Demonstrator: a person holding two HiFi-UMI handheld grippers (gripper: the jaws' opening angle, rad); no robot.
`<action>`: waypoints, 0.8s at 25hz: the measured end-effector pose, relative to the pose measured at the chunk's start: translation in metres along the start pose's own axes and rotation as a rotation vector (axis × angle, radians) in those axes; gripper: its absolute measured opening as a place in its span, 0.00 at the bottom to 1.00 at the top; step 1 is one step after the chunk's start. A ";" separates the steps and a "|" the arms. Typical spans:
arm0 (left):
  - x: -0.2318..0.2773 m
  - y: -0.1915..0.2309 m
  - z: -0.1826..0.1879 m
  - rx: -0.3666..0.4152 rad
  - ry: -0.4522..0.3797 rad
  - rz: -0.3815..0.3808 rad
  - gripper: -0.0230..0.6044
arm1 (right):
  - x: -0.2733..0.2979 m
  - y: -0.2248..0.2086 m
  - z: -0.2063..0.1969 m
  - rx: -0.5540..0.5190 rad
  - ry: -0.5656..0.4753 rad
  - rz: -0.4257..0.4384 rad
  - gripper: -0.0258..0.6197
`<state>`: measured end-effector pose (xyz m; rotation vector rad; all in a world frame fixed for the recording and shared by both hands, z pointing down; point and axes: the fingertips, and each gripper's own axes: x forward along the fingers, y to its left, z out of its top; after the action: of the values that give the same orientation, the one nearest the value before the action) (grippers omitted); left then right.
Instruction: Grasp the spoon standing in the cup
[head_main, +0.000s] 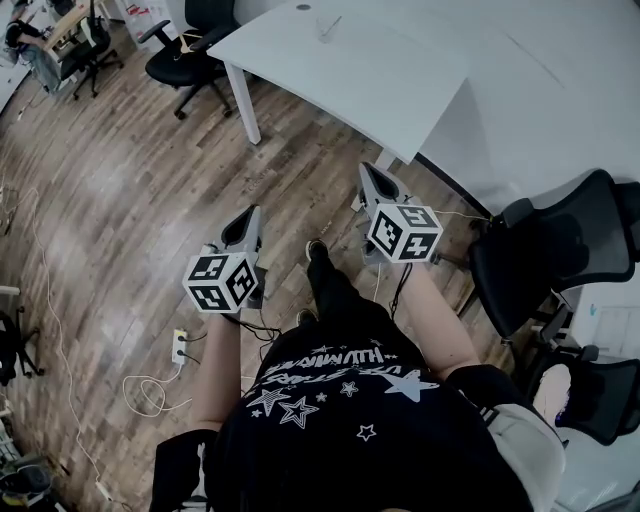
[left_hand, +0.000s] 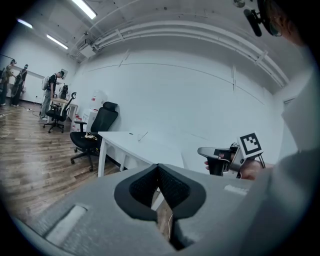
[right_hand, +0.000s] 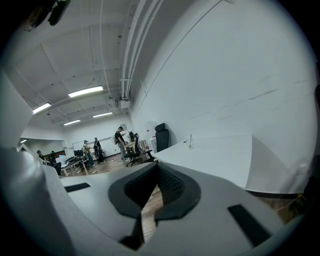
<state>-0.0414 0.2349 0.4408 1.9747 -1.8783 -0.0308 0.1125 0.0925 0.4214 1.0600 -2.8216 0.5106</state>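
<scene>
I have both tools pressed together and empty. In the left gripper view the left gripper (left_hand: 158, 168) has its dark ribbed pads meeting at the tip with nothing between them, and the right gripper (right_hand: 158, 168) looks the same in its own view. From the head view both are held out level over the brown wooden plank floor (head_main: 120, 190), short of the near edge of the large white flat-topped desk (head_main: 350, 75). The right one is close to the desk's near corner and the left one is further out over the floor.

The thin grey metal spoon (head_main: 328, 27) stands leaning on the desk, well back from the near edge and towards the left end, well apart from both grippers. The small cup (head_main: 322, 37) under it is too small to make out; it is possibly clear. A black wheeled office chair (head_main: 185, 60) sits just off the desk's left end
</scene>
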 end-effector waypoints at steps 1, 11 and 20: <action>0.005 0.003 0.002 0.003 0.001 0.006 0.05 | 0.007 -0.004 0.000 0.005 0.002 0.002 0.05; 0.066 0.045 0.027 -0.005 0.005 0.039 0.05 | 0.088 -0.046 0.014 0.061 0.010 -0.012 0.05; 0.137 0.076 0.060 -0.003 0.010 0.049 0.05 | 0.165 -0.084 0.035 0.084 0.021 -0.017 0.05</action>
<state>-0.1195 0.0863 0.4450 1.9227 -1.9181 -0.0104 0.0435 -0.0812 0.4440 1.0850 -2.7934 0.6397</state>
